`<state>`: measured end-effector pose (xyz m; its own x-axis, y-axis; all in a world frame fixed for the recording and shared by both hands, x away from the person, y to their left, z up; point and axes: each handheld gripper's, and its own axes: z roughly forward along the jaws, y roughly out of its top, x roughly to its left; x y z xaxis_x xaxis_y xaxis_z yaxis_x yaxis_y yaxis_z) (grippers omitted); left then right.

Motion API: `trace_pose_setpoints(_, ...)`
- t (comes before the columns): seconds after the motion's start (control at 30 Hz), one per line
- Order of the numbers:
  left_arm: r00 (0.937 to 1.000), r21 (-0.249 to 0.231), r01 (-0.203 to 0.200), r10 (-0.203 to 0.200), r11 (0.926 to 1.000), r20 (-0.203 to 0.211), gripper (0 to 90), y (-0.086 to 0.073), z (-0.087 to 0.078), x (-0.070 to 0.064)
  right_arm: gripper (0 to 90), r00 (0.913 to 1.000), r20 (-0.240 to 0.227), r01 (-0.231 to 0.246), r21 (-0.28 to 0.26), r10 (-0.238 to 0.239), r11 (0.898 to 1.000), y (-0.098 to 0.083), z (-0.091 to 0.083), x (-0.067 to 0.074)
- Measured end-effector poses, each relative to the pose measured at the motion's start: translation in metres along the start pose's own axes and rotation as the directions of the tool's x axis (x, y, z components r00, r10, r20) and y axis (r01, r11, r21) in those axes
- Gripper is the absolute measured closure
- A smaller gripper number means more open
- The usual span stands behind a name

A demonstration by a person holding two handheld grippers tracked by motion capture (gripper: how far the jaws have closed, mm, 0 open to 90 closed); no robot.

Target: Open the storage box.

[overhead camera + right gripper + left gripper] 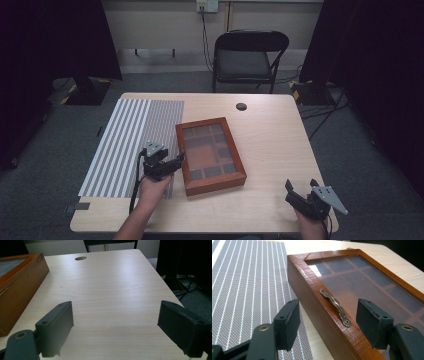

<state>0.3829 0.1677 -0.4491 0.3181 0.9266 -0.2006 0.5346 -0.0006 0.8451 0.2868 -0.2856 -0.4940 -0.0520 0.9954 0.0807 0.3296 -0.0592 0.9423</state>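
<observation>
While the left hand sits at the box's left edge, entries as follows
Wooden box: glass lid closed, mid table, just right of striped placemat
Brass handle: on box's front rim
Left gripper: fingers half open, straddling rim and handle, no contact
Right gripper: fingers wide open, empty, over bare table, well apart from box

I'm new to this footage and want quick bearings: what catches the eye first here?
The reddish wooden box with a glass lid sits mid-table, beside a grey striped mat. The left gripper has its open jaws either side of the box's ornate brass handle, not touching it. The right gripper waits open at the table's near right corner.
</observation>
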Motion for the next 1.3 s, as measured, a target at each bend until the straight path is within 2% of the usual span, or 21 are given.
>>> trace_pose_setpoints(0.1,0.9982,0.011,-0.049,0.050,0.9987,-0.032,37.3,0.001,0.007,-0.010,12.3,1.0000,-0.002,-0.001,-0.001,0.001,1.000,0.000,0.000,0.000)
trace_pose_setpoints(0.13,0.9982,0.011,-0.049,0.050,0.9987,-0.032,38.2,0.001,0.007,-0.010,12.3,1.0000,-0.002,-0.001,-0.001,0.001,1.000,0.000,0.000,0.000)
trace_pose_setpoints(0.17,0.9969,0.011,-0.065,0.066,0.9978,-0.043,38.2,0.002,0.008,-0.013,12.3,1.0000,-0.004,-0.002,0.001,0.002,1.000,0.000,0.000,0.000)
trace_pose_setpoints(0.2,0.9939,0.010,-0.088,0.089,0.9960,-0.066,40.1,0.003,0.011,-0.019,12.3,1.0000,-0.005,-0.001,-0.001,0.001,1.000,0.000,0.000,-0.001)
trace_pose_setpoints(0.23,0.9939,0.010,-0.088,0.089,0.9960,-0.066,40.9,0.003,0.011,-0.019,12.3,1.0000,-0.005,-0.001,-0.001,0.001,1.000,0.000,0.000,-0.001)
trace_pose_setpoints(0.33,0.9863,0.011,-0.118,0.118,0.9930,-0.115,44.4,0.006,0.015,-0.028,12.3,0.9999,-0.010,-0.001,-0.003,0.001,1.000,0.000,0.000,-0.001)
trace_pose_setpoints(0.37,0.9870,0.000,-0.110,0.109,0.9940,-0.119,46.2,0.006,0.016,-0.030,12.3,0.9999,-0.011,-0.002,-0.002,0.002,1.000,0.000,-0.001,-0.001)
trace_pose_setpoints(0.57,0.9829,0.032,-0.107,0.111,0.9937,-0.147,53.0,0.004,0.022,-0.032,12.3,0.9999,-0.015,-0.007,-0.005,0.007,1.000,0.000,-0.001,-0.001)
trace_pose_setpoints(0.67,0.9834,0.031,-0.102,0.106,0.9943,-0.147,57.2,0.003,0.023,-0.034,12.3,0.9998,-0.020,-0.007,-0.006,0.006,1.000,0.000,-0.001,-0.002)
trace_pose_setpoints(0.73,0.9805,0.033,-0.112,0.116,0.9931,-0.159,58.2,0.003,0.024,-0.036,12.2,0.9998,-0.021,-0.006,-0.005,0.006,1.000,0.000,-0.001,-0.002)
trace_pose_setpoints(0.77,0.9814,0.040,-0.107,0.112,0.9934,-0.156,59.7,0.003,0.025,-0.037,12.3,0.9998,-0.021,-0.005,-0.004,0.005,1.000,0.000,-0.001,-0.002)
trace_pose_setpoints(0.83,0.9766,0.051,-0.112,0.120,0.9924,-0.179,61.7,0.002,0.028,-0.038,12.3,0.9997,-0.022,-0.004,-0.003,0.004,1.000,0.000,-0.001,-0.002)
trace_pose_setpoints(0.9,0.9765,0.058,-0.101,0.110,0.9932,-0.185,63.0,0.002,0.028,-0.038,12.3,0.9997,-0.023,-0.006,-0.003,0.006,1.000,0.000,-0.001,-0.002)
trace_pose_setpoints(0.93,0.9787,0.052,-0.088,0.096,0.9948,-0.182,63.4,0.002,0.029,-0.037,12.3,0.9997,-0.025,-0.005,-0.003,0.005,1.000,0.000,-0.001,-0.002)
trace_pose_setpoints(0.97,0.9762,0.059,-0.095,0.105,0.9937,-0.190,63.4,0.003,0.028,-0.037,12.3,0.9997,-0.025,-0.005,-0.003,0.005,1.000,0.000,-0.001,-0.002)
trace_pose_setpoints(1.0,0.9770,0.051,-0.087,0.095,0.9949,-0.191,64.4,0.003,0.029,-0.039,12.3,0.9997,-0.024,-0.005,-0.003,0.005,1.000,0.000,-0.001,-0.002)
trace_pose_setpoints(1.03,0.9751,0.043,-0.090,0.097,0.9950,-0.199,66.3,0.003,0.028,-0.040,12.3,0.9997,-0.024,-0.004,-0.003,0.004,1.000,0.000,-0.001,-0.002)
trace_pose_setpoints(1.07,0.9694,0.037,-0.122,0.127,0.9918,-0.210,71.8,0.003,0.026,-0.042,12.2,0.9997,-0.024,-0.004,-0.004,0.004,1.000,0.000,-0.001,-0.002)
trace_pose_setpoints(1.23,0.9742,0.040,-0.102,0.108,0.9940,-0.198,75.6,0.003,0.028,-0.040,12.3,0.9996,-0.028,-0.003,-0.006,0.003,1.000,0.000,-0.001,-0.002)
trace_pose_setpoints(1.3,0.9700,0.048,-0.106,0.113,0.9933,-0.215,77.5,0.004,0.028,-0.042,12.3,0.9996,-0.030,-0.002,-0.006,0.002,1.000,0.000,-0.001,-0.002)
